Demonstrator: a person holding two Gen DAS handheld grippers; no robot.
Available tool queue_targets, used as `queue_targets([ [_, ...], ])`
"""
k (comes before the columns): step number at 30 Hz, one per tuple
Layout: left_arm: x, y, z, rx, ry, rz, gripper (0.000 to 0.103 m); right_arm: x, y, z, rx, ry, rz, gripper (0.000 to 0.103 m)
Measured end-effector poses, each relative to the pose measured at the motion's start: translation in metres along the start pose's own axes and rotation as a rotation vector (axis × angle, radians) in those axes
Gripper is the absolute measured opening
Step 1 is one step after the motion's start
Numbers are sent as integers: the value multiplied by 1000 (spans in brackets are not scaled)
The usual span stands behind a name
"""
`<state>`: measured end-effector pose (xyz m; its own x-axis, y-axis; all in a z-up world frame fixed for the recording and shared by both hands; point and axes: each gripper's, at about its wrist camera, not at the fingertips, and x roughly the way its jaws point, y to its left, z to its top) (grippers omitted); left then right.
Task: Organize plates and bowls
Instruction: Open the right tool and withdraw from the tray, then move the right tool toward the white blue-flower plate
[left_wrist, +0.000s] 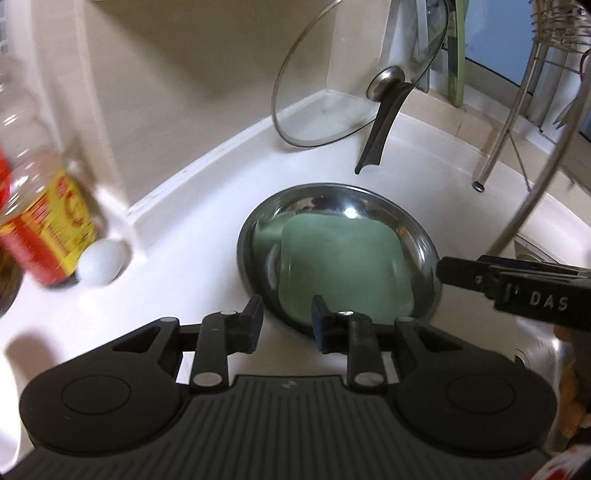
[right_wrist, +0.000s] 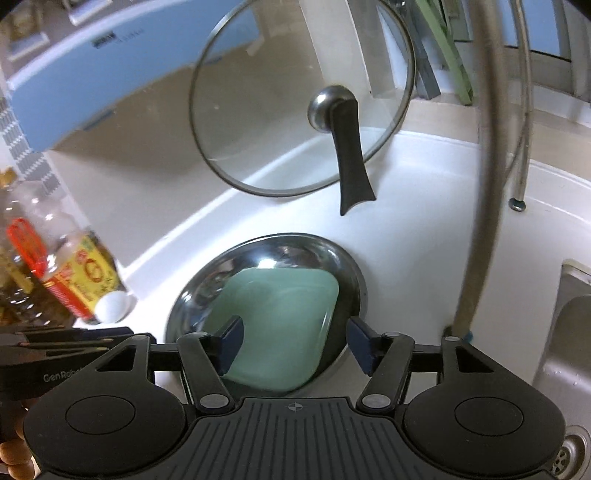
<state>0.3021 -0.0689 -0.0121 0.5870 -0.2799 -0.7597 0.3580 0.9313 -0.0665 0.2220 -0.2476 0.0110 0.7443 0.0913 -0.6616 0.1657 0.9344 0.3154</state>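
A round steel plate (left_wrist: 332, 199) lies on the white counter with a pale green square plate (left_wrist: 343, 266) inside it. My left gripper (left_wrist: 286, 314) hangs just above the near rim of the steel plate, jaws apart, nothing between the pads. From the right, one of my right gripper's fingers (left_wrist: 454, 271) reaches over the rim. In the right wrist view my right gripper (right_wrist: 295, 328) is wide open above the green plate (right_wrist: 280, 314), clear of it and of the steel plate (right_wrist: 280, 251).
A glass lid (right_wrist: 277, 92) with a black handle leans against the back wall. An oil bottle (left_wrist: 48, 221) and a white round object (left_wrist: 101, 266) are at the left. A metal rack leg (left_wrist: 498, 147) and a sink (right_wrist: 569, 332) are at the right.
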Motion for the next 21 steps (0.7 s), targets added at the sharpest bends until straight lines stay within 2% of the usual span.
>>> queue_targets([
  [10,-71,-9,-61,-97,-20,31,27,-73,2,-38,-11,4,60,71],
  [21,-123,-36,-121,-115,-30,56,30,-126,2,-94,-52,61,93,74],
])
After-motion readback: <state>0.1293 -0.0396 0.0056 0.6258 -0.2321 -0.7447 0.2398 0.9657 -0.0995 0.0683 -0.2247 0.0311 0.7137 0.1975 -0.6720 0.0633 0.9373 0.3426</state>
